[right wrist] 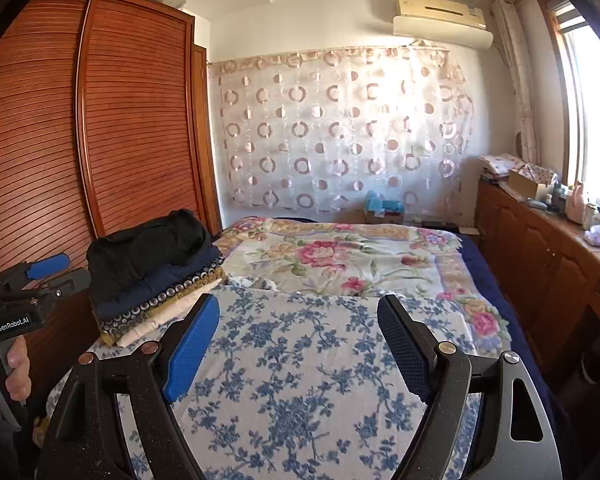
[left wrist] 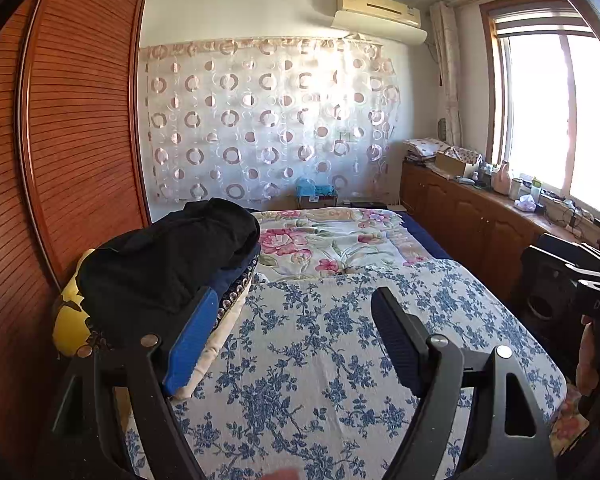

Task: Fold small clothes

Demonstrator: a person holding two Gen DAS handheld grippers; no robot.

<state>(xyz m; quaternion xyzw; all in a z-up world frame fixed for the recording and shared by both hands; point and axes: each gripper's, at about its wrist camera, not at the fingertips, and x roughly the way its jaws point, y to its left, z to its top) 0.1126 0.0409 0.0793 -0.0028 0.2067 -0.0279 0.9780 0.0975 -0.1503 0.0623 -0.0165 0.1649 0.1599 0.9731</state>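
Observation:
A stack of folded clothes lies at the left edge of the bed, with a black garment on top; it also shows in the right wrist view. My left gripper is open and empty above the blue-flowered sheet, its left finger close beside the stack. My right gripper is open and empty over the same sheet, to the right of the stack. The left gripper's body shows at the left edge of the right wrist view. The right gripper's body shows at the right edge of the left wrist view.
A rose-patterned blanket covers the far half of the bed. A wooden wardrobe stands close on the left. A low wooden cabinet with bottles and boxes runs under the window on the right. A yellow item lies under the stack.

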